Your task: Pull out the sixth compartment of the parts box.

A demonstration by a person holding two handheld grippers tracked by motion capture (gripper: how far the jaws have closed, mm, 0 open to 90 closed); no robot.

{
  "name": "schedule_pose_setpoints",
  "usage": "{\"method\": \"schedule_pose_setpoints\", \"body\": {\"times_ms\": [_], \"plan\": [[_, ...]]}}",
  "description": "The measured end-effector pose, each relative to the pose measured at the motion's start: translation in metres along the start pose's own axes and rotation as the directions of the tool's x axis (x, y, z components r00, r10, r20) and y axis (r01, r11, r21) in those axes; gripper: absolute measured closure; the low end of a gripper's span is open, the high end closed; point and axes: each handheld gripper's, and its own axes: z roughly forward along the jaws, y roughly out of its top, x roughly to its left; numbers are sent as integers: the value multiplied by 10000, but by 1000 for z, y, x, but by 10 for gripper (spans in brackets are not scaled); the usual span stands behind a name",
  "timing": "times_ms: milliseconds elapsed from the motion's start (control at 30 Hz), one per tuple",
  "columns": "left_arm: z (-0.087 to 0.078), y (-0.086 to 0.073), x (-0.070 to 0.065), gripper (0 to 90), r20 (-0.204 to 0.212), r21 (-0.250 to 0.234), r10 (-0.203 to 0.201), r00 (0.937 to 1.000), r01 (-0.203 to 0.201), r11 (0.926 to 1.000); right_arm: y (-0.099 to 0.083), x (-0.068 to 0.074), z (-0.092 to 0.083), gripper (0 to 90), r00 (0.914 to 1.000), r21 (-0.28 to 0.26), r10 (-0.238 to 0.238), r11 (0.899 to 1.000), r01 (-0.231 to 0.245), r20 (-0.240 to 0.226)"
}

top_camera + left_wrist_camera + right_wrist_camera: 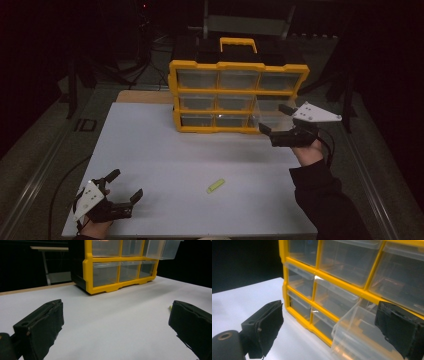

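Low at the lower left of the high view, the left gripper [117,192] rests on the white tabletop [165,150] with its jaws spread and nothing between them. Right of it, lower centre, a small yellow-green piece [216,186] lies alone on the tabletop, well apart from both grippers. Upper centre stands the yellow drawer organizer [237,95], its clear drawers in three rows. At its right end one clear drawer [272,116] stands pulled out, and the right gripper [276,119] hovers at it, jaws spread to either side of its front; in the right gripper view the drawer [359,340] sits between them, not pinched. The step in hand looks like handling that open drawer. Next probably comes fetching the small piece, which calls for a low, level approach and a fine pinch.
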Motion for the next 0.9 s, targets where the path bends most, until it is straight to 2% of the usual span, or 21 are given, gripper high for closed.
{"method": "schedule_pose_setpoints", "body": {"times_ms": [200,267,367,533,633,733,900], "plan": [[0,0,-1,6,31,22,-5,10000,5,10000,-16,6,-9,81,9998,-207,66,9998,-69,-185],[0,0,-1,6,27,22,-5,10000,5,10000,-22,10,-10,80,9999,-186,-119,9998,119,-13],[0,0,-1,6,18,24,-5,10000,5,10000,-32,14,-12,80,9997,-140,-225,9996,225,-42],[0,0,-1,6,26,48,24,10000,-24,10000,-47,19,-14,81,9998,-348,-76,9994,70,-161],[0,0,-1,6,47,70,20,10000,-20,10000,-56,21,-14,81,9990,-174,8,9998,-16,-450],[1,0,-2,6,58,69,5,10000,-5,10000,-66,23,-15,80,9982,-125,-231,9997,225,-560],[1,0,-2,6,32,86,18,10000,-18,10000,-85,25,-14,81,9966,-47,-95,9999,92,-819]]}}
